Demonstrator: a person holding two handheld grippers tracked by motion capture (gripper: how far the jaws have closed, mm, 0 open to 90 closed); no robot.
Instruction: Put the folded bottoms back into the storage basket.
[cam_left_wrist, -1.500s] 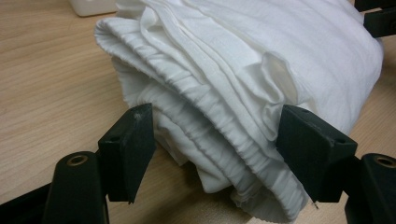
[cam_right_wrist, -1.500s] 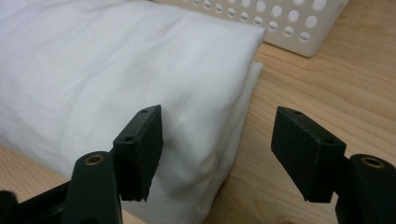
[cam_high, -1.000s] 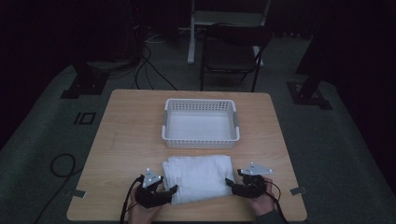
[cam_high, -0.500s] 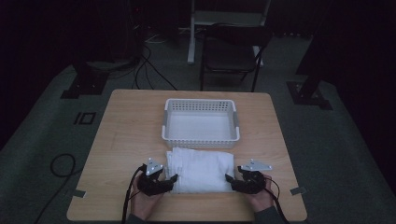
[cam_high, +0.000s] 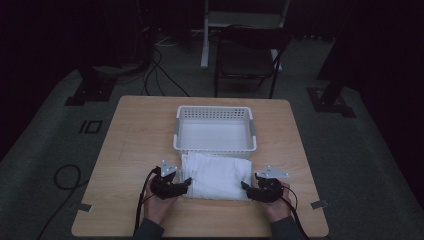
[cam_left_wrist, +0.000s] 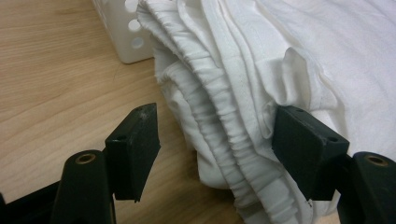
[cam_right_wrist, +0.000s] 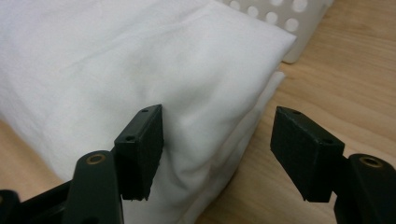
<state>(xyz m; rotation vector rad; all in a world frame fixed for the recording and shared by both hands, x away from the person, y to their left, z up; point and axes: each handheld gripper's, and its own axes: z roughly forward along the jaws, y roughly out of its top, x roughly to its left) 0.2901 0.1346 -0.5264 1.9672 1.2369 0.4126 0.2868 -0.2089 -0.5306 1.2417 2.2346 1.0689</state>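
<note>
A: The folded white cloth (cam_high: 216, 175) has slid up against the basket (cam_high: 215, 148) since a second ago.

B: Left gripper (cam_high: 186, 183) and right gripper (cam_high: 245, 186) straddle its near corners, jaws apart, nothing clamped. Lifting it in looks next.
</note>
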